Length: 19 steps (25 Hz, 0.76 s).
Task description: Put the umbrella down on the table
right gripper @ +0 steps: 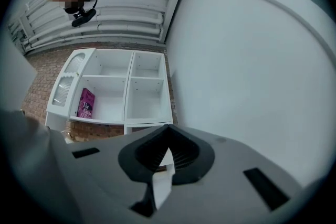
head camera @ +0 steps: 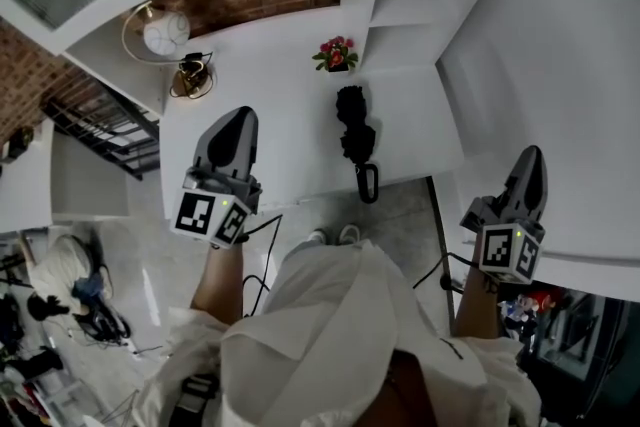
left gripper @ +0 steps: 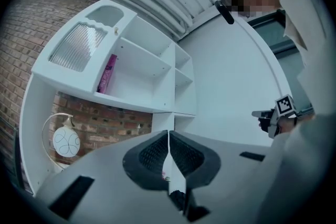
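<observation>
Folded black umbrella [head camera: 354, 137] lies on the surface [head camera: 275, 85]; my left tongs [head camera: 238, 119] and right tongs [head camera: 531, 158] are closed, empty; placing seems done.

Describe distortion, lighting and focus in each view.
Head view: soft even light, umbrella dark on the white table, edges bowed. Left gripper view: strong fisheye curves the shelf, corners black. Right gripper view: same fisheye, jaws soft up close, pink book sharp.

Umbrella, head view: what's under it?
The black umbrella lies on the white table, its handle loop at the near edge. The tabletop directly beneath it is covered.
</observation>
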Available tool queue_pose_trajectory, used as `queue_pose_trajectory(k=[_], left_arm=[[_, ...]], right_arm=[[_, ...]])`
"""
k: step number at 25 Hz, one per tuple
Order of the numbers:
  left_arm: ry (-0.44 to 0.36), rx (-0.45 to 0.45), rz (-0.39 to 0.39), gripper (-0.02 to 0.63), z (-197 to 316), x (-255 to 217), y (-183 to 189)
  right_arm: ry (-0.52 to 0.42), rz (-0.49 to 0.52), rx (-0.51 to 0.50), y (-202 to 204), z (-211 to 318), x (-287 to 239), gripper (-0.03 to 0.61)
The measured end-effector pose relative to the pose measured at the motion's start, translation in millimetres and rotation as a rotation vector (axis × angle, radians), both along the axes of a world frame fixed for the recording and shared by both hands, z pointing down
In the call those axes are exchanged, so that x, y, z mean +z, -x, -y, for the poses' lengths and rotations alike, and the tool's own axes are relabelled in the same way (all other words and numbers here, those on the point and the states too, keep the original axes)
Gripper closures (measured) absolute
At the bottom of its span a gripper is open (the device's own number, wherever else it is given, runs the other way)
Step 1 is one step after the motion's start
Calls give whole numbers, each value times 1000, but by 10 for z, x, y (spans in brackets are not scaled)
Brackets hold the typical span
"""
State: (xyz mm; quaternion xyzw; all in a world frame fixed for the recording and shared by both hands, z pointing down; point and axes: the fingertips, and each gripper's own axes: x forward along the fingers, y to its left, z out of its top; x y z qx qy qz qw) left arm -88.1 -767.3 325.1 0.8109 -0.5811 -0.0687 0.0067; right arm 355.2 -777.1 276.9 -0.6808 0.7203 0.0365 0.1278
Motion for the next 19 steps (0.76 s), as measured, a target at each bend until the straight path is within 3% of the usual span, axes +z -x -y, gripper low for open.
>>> queue_pose_trajectory(k=[19], left_arm=[[10, -8, -8, 583, 58, 32, 23]], right_arm=[[32, -7, 4, 74, 145, 30, 561]])
